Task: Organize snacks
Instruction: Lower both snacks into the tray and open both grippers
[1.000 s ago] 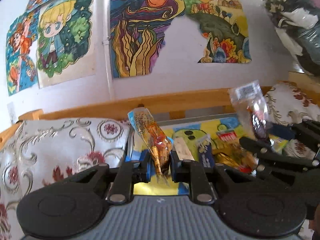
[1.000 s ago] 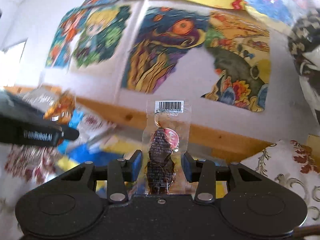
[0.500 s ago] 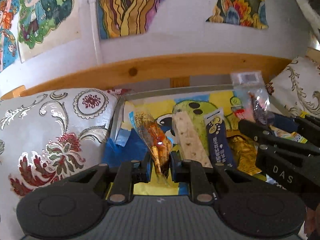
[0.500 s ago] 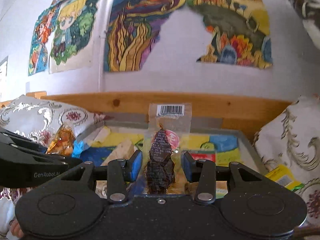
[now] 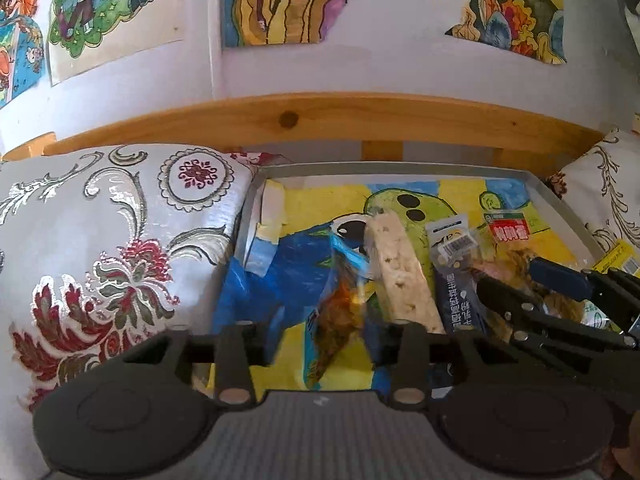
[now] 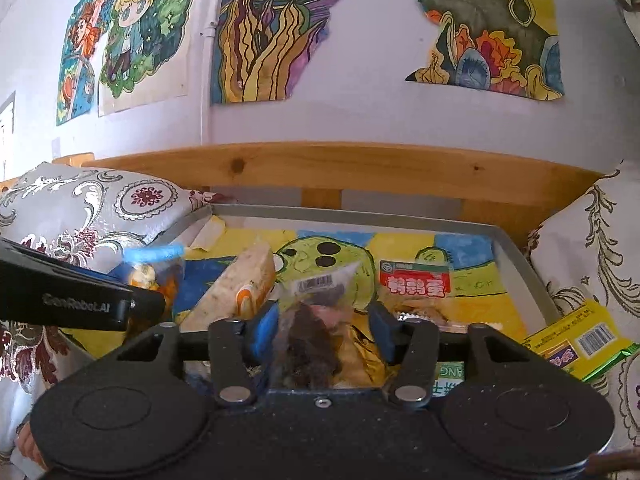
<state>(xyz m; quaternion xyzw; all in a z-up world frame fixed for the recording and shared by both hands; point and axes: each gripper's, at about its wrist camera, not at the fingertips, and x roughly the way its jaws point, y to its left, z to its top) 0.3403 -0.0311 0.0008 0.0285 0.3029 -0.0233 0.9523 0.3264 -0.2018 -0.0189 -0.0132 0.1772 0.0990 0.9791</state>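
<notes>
A grey tray (image 5: 400,168) lined with a painted picture holds several snacks. My left gripper (image 5: 320,344) is open over the tray's left part. An orange snack packet (image 5: 340,312) with a blue top is blurred between its spread fingers, no pad touching it. In the right wrist view the same packet (image 6: 156,280) shows beside the left gripper's finger (image 6: 80,304). My right gripper (image 6: 322,328) is open too. A clear packet of dark dried snack (image 6: 312,320) tilts forward loose between its blue pads (image 6: 266,328), above a gold wrapper.
In the tray lie a pale nougat bar (image 5: 400,276), a dark blue stick pack (image 5: 460,296) and a red-labelled packet (image 6: 414,284). A green and yellow packet (image 6: 580,340) rests on the right cushion. Patterned cushions (image 5: 120,240) flank the tray; a wooden rail (image 5: 320,116) runs behind.
Both grippers came down toward the tray and opened. The orange packet and the dark snack packet, held upright before, now tip loose between the fingers.
</notes>
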